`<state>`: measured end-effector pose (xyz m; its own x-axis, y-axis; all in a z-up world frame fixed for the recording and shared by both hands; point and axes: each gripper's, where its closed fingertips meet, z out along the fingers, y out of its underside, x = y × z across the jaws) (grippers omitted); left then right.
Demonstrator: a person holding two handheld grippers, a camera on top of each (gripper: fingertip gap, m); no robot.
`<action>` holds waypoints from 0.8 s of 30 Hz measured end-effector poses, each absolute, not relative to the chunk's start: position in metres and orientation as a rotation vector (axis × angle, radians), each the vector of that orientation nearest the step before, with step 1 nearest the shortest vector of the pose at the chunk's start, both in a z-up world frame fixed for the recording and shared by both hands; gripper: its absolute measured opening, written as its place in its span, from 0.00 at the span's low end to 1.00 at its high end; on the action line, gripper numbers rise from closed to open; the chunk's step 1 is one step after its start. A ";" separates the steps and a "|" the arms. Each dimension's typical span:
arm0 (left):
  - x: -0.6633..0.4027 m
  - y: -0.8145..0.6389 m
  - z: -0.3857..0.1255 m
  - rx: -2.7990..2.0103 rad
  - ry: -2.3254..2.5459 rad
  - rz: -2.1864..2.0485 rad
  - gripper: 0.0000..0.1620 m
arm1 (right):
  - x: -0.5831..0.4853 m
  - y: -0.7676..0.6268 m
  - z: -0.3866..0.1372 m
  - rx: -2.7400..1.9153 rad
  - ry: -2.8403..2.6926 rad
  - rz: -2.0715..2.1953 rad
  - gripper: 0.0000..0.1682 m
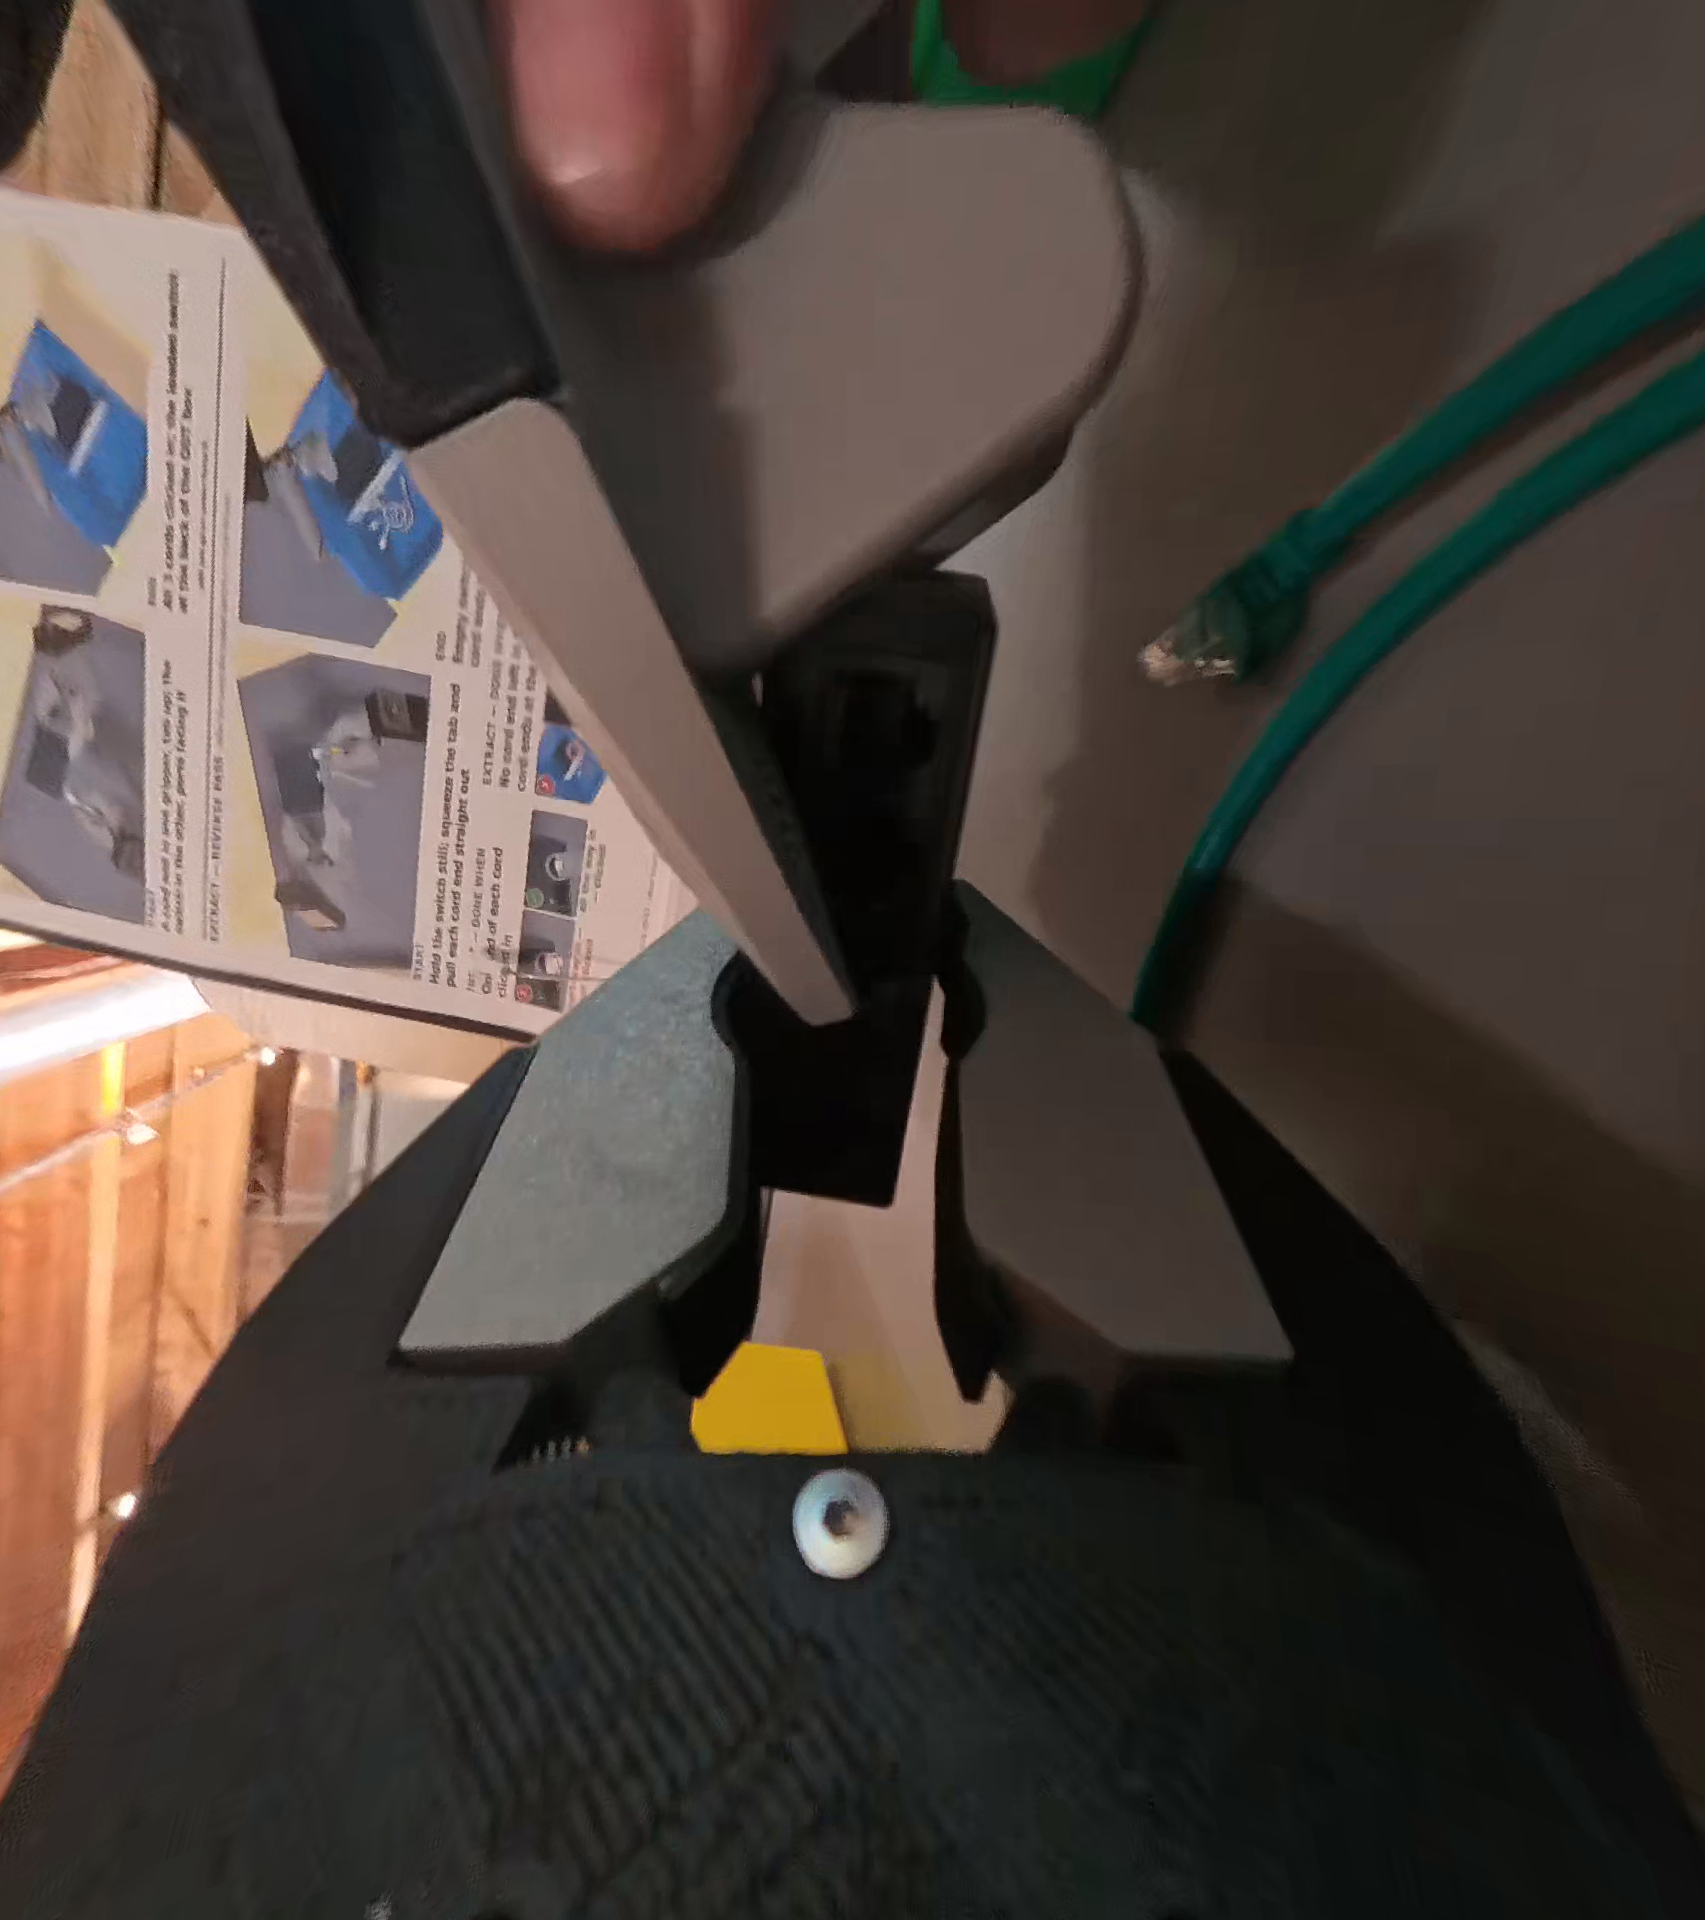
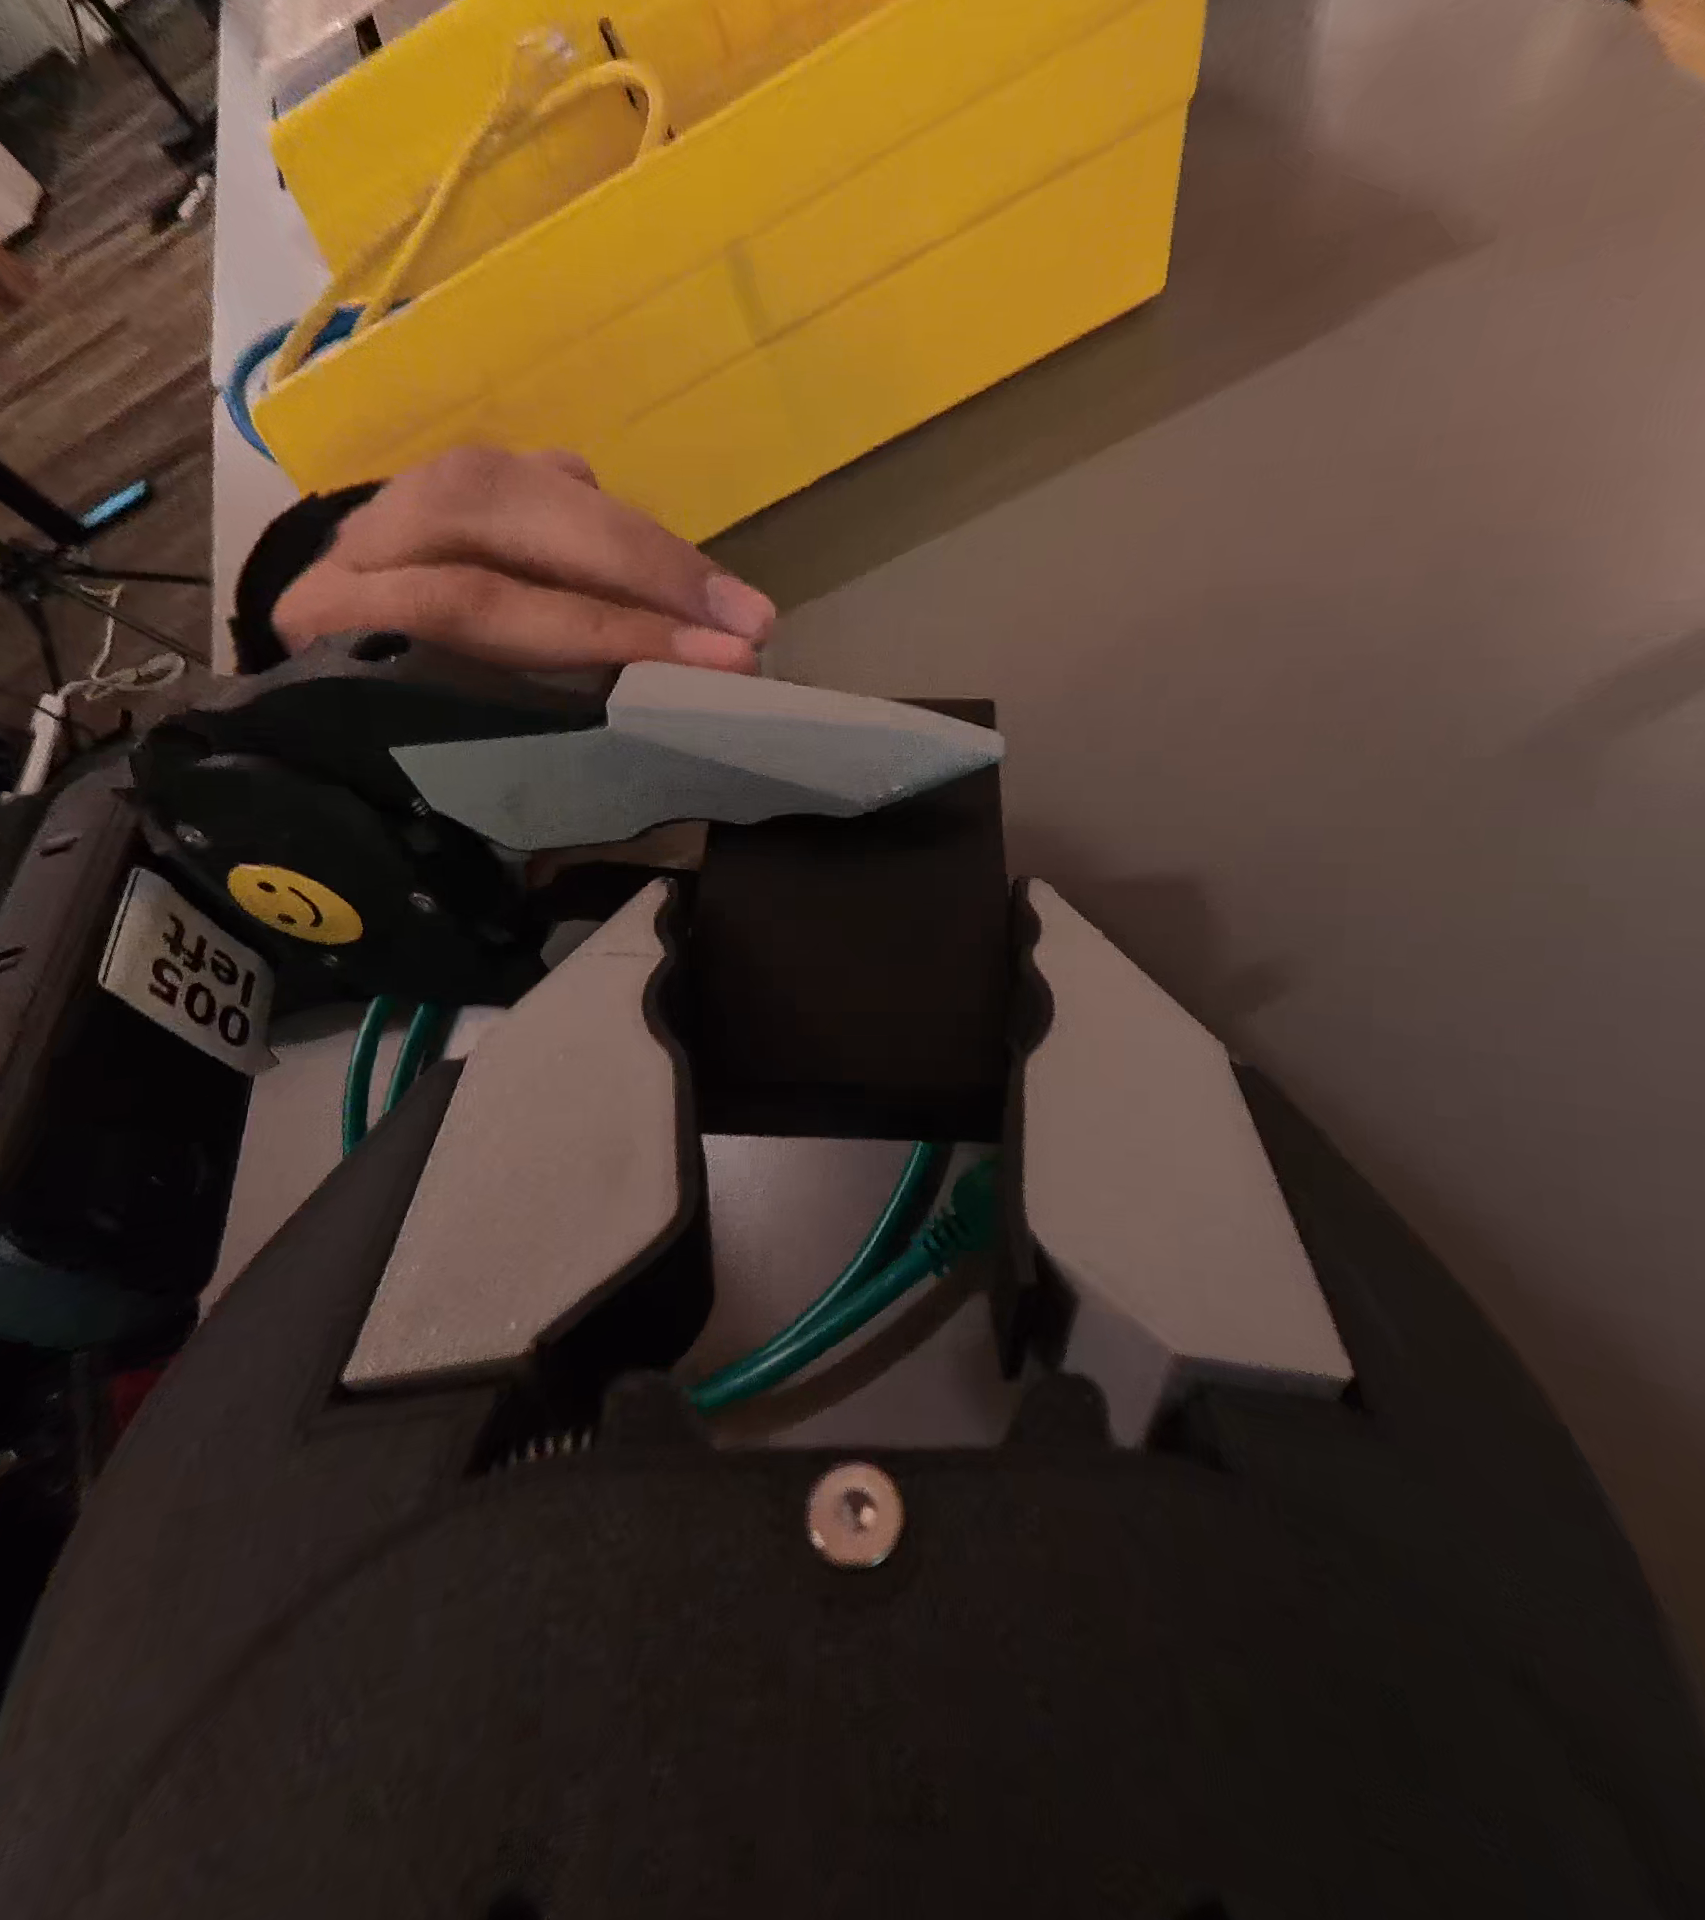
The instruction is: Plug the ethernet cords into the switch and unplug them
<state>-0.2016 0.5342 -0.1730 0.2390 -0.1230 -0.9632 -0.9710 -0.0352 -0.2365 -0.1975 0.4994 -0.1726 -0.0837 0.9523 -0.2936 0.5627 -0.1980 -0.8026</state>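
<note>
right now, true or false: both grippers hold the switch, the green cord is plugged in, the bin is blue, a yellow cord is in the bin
1. Left gripper and right gripper both hold the black switch. True.
2. The green cord is plugged in. False: its plug lies free on the table.
3. The bin is blue. False: it is yellow.
4. A yellow cord is in the bin. True.
</note>
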 end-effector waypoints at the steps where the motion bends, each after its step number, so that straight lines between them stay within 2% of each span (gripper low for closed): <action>1: -0.202 0.535 -0.171 -1.457 1.079 0.951 0.19 | -0.199 0.501 -0.167 -1.747 -1.602 1.233 0.35; 3: -0.204 0.537 -0.168 -1.535 0.998 0.874 0.19 | -0.202 0.507 -0.154 -1.717 -1.514 1.294 0.35; 5: -0.217 0.540 -0.171 -1.613 0.936 0.890 0.17 | -0.202 0.518 -0.147 -1.702 -1.434 1.261 0.28; 8: -0.227 0.539 -0.173 -1.660 0.885 0.850 0.17 | -0.198 0.535 -0.143 -1.667 -1.367 1.161 0.31; 11: -0.227 0.539 -0.172 -1.676 0.843 0.804 0.17 | -0.200 0.531 -0.138 -1.670 -1.330 1.263 0.28; 17: -0.236 0.539 -0.172 -1.737 0.730 0.684 0.16 | -0.193 0.535 -0.120 -1.597 -1.282 1.308 0.28; 21: -0.235 0.538 -0.166 -1.729 0.681 0.599 0.17 | -0.196 0.530 -0.129 -1.628 -1.327 1.298 0.34; 24: -0.229 0.537 -0.166 -1.716 0.702 0.563 0.17 | -0.193 0.549 -0.133 -1.706 -1.212 1.249 0.24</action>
<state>-0.2291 0.5370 -0.1661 0.7067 -0.1646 -0.6881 -0.7074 -0.1801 -0.6835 -0.1928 0.5489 -0.1328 0.1012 0.9454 -0.3099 0.2816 -0.3259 -0.9025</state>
